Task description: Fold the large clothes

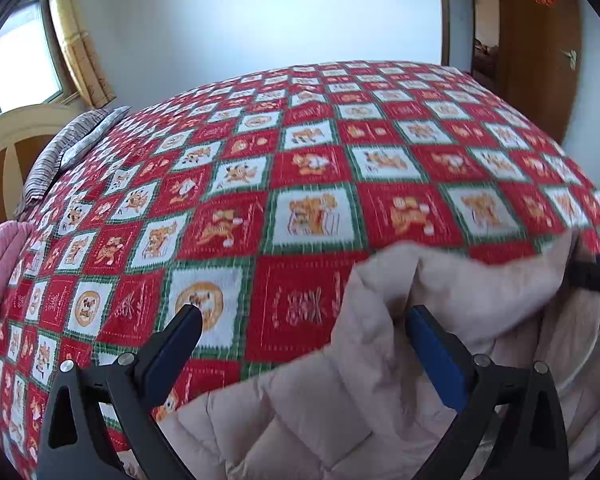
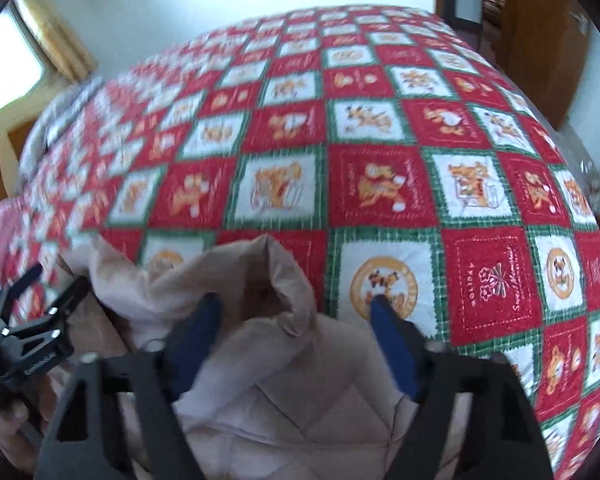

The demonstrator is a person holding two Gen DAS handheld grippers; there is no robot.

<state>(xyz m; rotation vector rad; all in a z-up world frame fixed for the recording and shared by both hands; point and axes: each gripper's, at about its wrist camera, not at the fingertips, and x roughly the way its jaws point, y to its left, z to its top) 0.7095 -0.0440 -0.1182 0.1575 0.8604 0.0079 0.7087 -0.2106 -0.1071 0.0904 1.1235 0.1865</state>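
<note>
Beige quilted coat (image 2: 284,392) lies bunched at the bed's (image 1: 340,152) near edge on a red, white and green bedspread (image 2: 380,128) whose red square reads "HOLIDAY". Both grippers tilt steeply downward. Right gripper (image 2: 296,312) stands released, jaws straddling a coat fold. Left gripper (image 1: 304,320) gapes wide, one finger against the coat.

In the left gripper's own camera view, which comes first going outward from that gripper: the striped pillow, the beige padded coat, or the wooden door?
1. Beige padded coat: right at the left gripper, lower right.
2. Striped pillow: far left, at the bed's head.
3. Wooden door: beyond the bed, upper right.
</note>
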